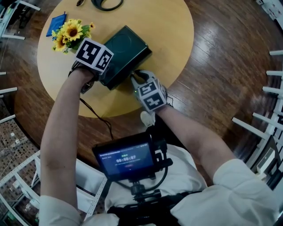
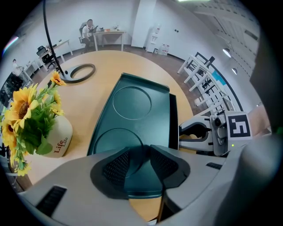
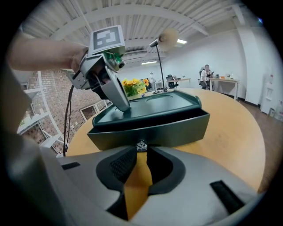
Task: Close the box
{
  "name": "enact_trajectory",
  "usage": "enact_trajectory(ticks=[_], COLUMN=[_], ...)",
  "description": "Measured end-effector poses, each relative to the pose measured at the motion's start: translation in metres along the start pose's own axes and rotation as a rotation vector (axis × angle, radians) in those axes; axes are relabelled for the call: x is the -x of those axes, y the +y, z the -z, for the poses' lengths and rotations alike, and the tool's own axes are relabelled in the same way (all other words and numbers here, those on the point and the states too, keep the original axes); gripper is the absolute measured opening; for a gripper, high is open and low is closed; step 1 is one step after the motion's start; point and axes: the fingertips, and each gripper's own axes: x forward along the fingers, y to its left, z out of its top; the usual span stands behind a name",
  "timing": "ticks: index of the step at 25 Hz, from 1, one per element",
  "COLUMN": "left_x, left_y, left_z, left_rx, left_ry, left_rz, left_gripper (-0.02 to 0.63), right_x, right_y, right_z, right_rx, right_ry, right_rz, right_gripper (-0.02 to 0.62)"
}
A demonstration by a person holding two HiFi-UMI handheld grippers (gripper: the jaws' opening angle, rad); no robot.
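Note:
A dark green box (image 1: 126, 50) lies on the round wooden table (image 1: 172, 31). Its lid (image 2: 132, 114) has two round impressions. On the side facing me, the drawer front (image 3: 177, 130) stands slightly out under the lid. My left gripper (image 2: 140, 152) points steeply down at the lid's near end. Its tips rest on the lid, the pads stand a little apart, and nothing is clamped between them. My right gripper (image 3: 141, 150) is at the drawer front, its fingertips closed around the small metal knob (image 3: 141, 145). The same gripper (image 2: 182, 133) shows beside the box in the left gripper view.
A white vase of sunflowers (image 1: 70, 33) stands just left of the box, close to my left gripper. Farther back lie a blue card (image 1: 56, 23) and a black cable loop (image 1: 107, 4). The table's edge (image 1: 132, 112) runs close under my right hand. White racks stand on the floor around the table.

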Motion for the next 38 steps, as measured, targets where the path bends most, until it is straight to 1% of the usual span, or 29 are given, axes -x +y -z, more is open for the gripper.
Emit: enact_trajectory(ticks=[16,38], left_x=[0.000,0.000], left_y=[0.001,-0.001], left_z=[0.002,0.001], left_rx=[-0.002,-0.003], left_ry=[-0.002,0.000], left_rz=[0.006,0.009], left_gripper=[0.135,0.132], right_x=[-0.019,-0.019], right_y=[0.001,0.000], right_z=[-0.015,-0.015], right_rx=[0.003,0.018], right_ry=[0.004,0.010], right_rz=[-0.010,-0.019], right_gripper=[0.077,0.077])
